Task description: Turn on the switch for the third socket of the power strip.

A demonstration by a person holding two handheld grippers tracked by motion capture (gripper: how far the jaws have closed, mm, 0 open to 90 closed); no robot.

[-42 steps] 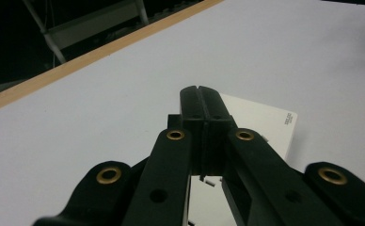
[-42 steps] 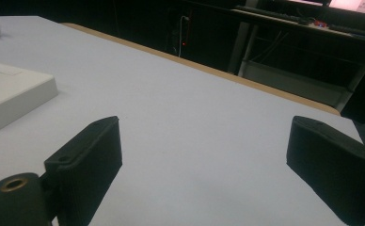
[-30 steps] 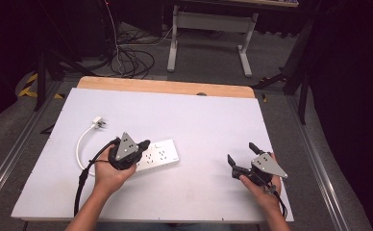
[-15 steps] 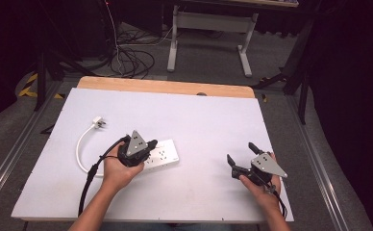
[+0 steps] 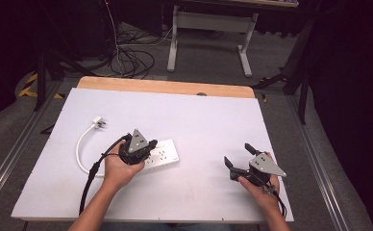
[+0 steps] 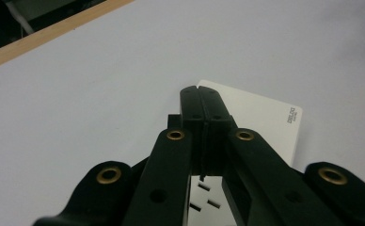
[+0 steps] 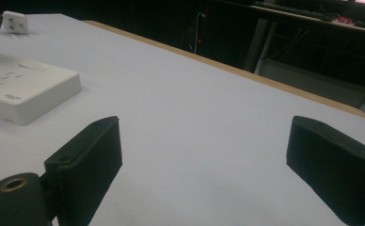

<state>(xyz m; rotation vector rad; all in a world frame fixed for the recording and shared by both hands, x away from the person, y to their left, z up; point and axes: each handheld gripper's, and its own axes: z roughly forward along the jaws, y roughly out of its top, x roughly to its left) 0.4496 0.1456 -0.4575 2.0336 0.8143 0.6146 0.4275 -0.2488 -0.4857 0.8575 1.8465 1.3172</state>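
the white plug [image 5: 98, 122] and its looped white cord [image 5: 81, 149] lie beyond and to the outer side of the left claw [image 5: 152, 144], slack on the tabletop [image 5: 208, 120]. the left claw sits over the near end of the power strip [image 5: 164, 155], jaws pressed together with nothing between them, probably to press or pin it. the strip is flat, white, with slotted sockets and a small grey mark at one corner. well apart, the right claw [image 5: 237, 156] hovers low with jaws spread wide and empty, seemingly waiting.
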